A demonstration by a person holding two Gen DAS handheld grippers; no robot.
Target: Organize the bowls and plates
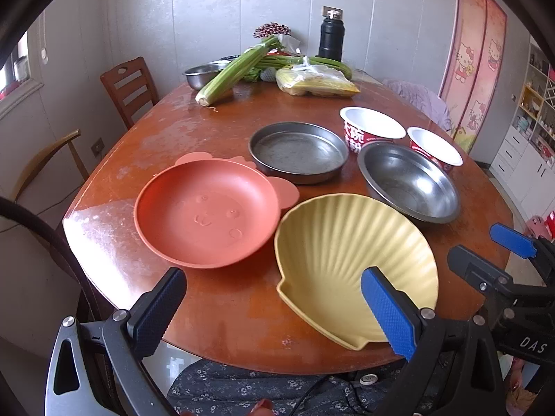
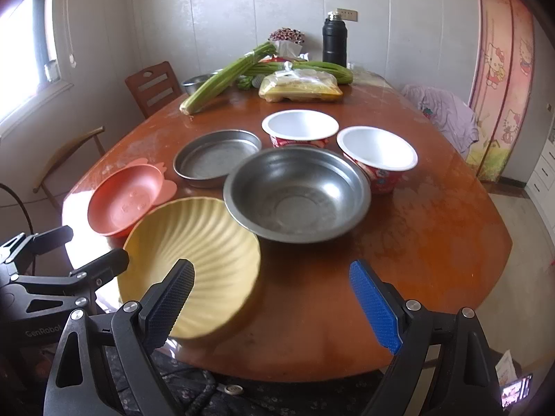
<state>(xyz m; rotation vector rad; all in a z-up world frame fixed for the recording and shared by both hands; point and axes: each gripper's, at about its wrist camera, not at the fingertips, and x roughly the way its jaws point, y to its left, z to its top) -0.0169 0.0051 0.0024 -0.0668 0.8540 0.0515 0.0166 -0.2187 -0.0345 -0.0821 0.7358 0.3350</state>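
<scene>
1. Left tongs (image 1: 274, 312): I see them spread wide at the bottom of the left wrist view, grasping nothing, the blue pad in front of the yellow shell plate's near rim.
2. Right tongs (image 2: 274, 305): likewise released, low in the right wrist view, above the bench (image 2: 433, 242) edge.
3. Yellow shell plate (image 1: 347, 253): lower centre, nearest me, nothing in it.
4. Orange plate (image 1: 204, 211): left of the shell plate, face embossed inside, nothing in it.
5. Flat metal pan (image 1: 298, 150): centre, behind the orange plate, holds nothing.
6. Deep metal bowl (image 2: 296, 194): centre of the right wrist view, just beside the shell plate, nothing in it.
7. Two red paper bowls (image 2: 300, 128) (image 2: 376, 156): behind the metal bowl, white interiors bare.
8. Far end, top centre: small steel bowl (image 1: 203, 72) with celery (image 1: 236, 69) resting across it, bagged yellow food (image 1: 315, 83), black flask (image 1: 331, 40).
</scene>
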